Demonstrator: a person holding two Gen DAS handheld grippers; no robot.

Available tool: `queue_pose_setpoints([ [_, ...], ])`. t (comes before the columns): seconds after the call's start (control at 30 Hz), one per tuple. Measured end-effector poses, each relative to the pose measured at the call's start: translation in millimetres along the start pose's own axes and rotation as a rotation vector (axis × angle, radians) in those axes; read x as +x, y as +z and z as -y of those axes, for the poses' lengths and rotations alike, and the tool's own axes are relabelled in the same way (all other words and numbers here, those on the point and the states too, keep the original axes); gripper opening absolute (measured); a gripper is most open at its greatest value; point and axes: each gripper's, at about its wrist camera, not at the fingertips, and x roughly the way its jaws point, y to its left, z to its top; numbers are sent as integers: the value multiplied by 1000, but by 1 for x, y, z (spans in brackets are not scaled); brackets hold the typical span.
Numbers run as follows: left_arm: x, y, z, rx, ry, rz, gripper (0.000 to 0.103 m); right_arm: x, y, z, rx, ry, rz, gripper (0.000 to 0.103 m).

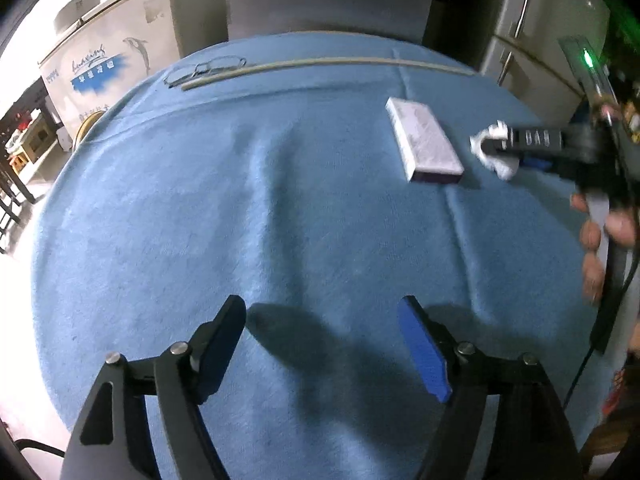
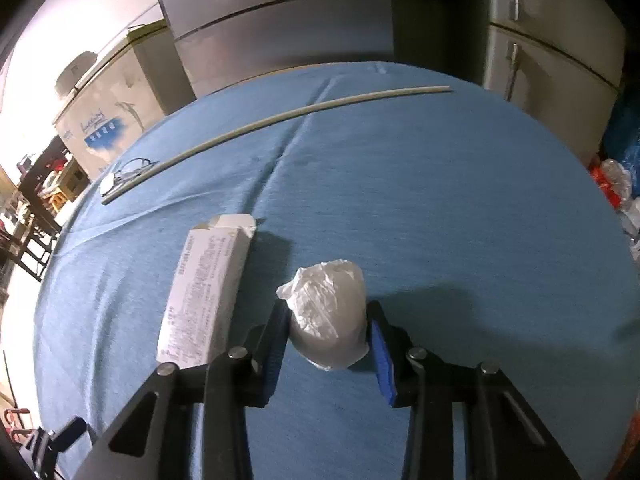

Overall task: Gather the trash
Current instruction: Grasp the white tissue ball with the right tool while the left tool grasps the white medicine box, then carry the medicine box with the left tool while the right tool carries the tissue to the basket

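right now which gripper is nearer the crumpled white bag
Right. The right gripper has the crumpled white bag between its fingers; the left gripper hangs open over bare blue cloth, well away.

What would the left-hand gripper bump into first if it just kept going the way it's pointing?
Probably only the blue cloth. The left gripper is open, empty and angled down at bare fabric; the box lies off to its right, though fisheye depth is hard to judge.

Your desk's cloth (image 2: 440,200) is plain light blue. The crumpled wad (image 2: 330,320) is white, the box (image 2: 204,292) white with tiny dark print, the rod (image 2: 280,118) pale beige. Your tongs (image 2: 326,344) are black with blue pads (image 2: 382,364).
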Motion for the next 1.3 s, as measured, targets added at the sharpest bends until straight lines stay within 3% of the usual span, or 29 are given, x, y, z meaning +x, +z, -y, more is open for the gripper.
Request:
queue_pose_setpoints([
  [0.23, -1, 49, 38, 25, -59, 73, 79, -39, -41, 40, 93, 29, 37, 41],
  [0.37, 20, 79, 63, 35, -88, 69, 79, -68, -71, 61, 161, 53, 58, 41],
  [0.5, 53, 100, 86, 65, -36, 29, 79, -90, -94, 74, 194, 64, 71, 41],
  [0.6, 80, 109, 91, 59, -5, -46, 77, -106, -106, 82, 211, 68, 81, 41],
  [0.63, 79, 110, 93, 72, 19, -24, 66, -111, -108, 84, 213, 68, 85, 41],
  [0.67, 78, 110, 94, 87, 24, -18, 47, -114, -110, 84, 214, 67, 92, 41],
  [0.77, 66, 104, 92, 86, -22, -33, 46, -122, -115, 84, 226, 77, 107, 41],
  [1.07, 11, 51, 91, 118, -31, 18, 47, -127, -137, 68, 240, 107, 101, 41],
  [1.3, -5, 25, 89, 137, -53, 19, 47, -137, -158, 62, 245, 97, 104, 41],
])
